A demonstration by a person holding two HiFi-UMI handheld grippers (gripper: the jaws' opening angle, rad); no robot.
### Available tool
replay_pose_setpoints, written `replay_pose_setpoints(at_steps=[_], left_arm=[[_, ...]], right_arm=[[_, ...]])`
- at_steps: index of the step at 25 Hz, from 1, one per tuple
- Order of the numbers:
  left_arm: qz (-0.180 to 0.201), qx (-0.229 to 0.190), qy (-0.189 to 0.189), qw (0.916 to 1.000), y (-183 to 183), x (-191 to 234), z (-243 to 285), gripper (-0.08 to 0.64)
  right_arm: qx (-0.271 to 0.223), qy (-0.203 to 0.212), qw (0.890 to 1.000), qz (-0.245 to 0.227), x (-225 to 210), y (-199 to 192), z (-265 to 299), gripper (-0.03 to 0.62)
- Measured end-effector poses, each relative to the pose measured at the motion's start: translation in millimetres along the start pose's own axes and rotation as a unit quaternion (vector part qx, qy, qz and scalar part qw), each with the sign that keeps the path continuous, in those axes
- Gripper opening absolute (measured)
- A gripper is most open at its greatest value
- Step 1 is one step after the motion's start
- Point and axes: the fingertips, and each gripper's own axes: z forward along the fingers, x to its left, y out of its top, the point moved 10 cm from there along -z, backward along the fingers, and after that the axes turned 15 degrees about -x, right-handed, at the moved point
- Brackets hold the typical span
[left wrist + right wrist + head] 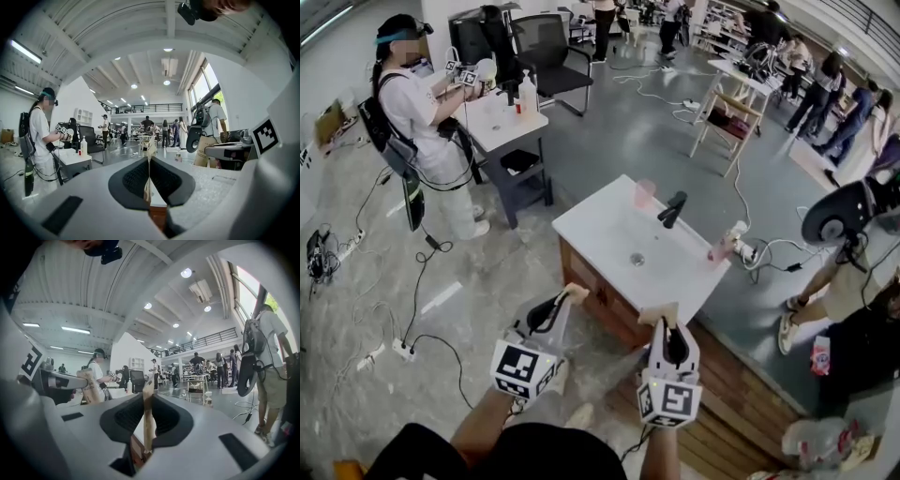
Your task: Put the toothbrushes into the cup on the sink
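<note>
The left hand-held gripper (567, 298) is clenched on a thin tan toothbrush packet (576, 292). In the left gripper view the dark pads (133, 178) press on it from both sides, and it is seen edge-on with its top sticking up past the jaws. The right hand-held gripper (664, 323) likewise grips a second tan packet (659, 313), which stands upright between that gripper's jaws in the right gripper view. Each packet carries dark print on its broad face. It shows on the left one in the right gripper view and on the right one in the left gripper view, but the letters are too small to read. Both grippers are held about level, side by side, at the near edge of the white sink worktop (581, 223), which sits on a wooden cabinet (598, 286). The pink cup (645, 192) stands at the far edge of the worktop, just left of the black faucet (673, 208), well apart from both packets. Another pink thing (722, 247) sits at the right corner; what it is I cannot tell. The left marker cube (523, 367) and the right marker cube (670, 398) show only black-and-white square patterns, no words. A red-and-white carton (820, 354) lies on the floor at the right, its print unreadable.
</note>
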Motion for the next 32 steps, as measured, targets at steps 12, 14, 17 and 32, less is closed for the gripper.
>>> replay_pose_setpoints(at_steps=[12, 14, 17, 32], left_arm=[[-0.001, 0.006, -0.023, 0.9997, -13.1, 75.0, 80.1, 0.006], [-0.002, 0.007, -0.031, 0.9995, -15.7, 91.2, 92.9, 0.006], [-0.004, 0.008, -0.045, 0.9990, -19.2, 112.7, 110.7, 0.006], [-0.014, -0.002, -0.076, 0.9970, -28.1, 176.7, 170.7, 0.006]], right_arm=[[0.008, -0.025, 1.000, -0.003, 7.0, -28.6, 93.6, 0.052], [0.009, -0.032, 0.999, -0.003, 12.0, -31.9, 110.6, 0.052], [0.009, -0.041, 0.999, -0.007, 19.6, -36.2, 133.1, 0.052], [0.010, -0.075, 0.997, -0.021, 34.9, -48.8, 198.2, 0.052]])
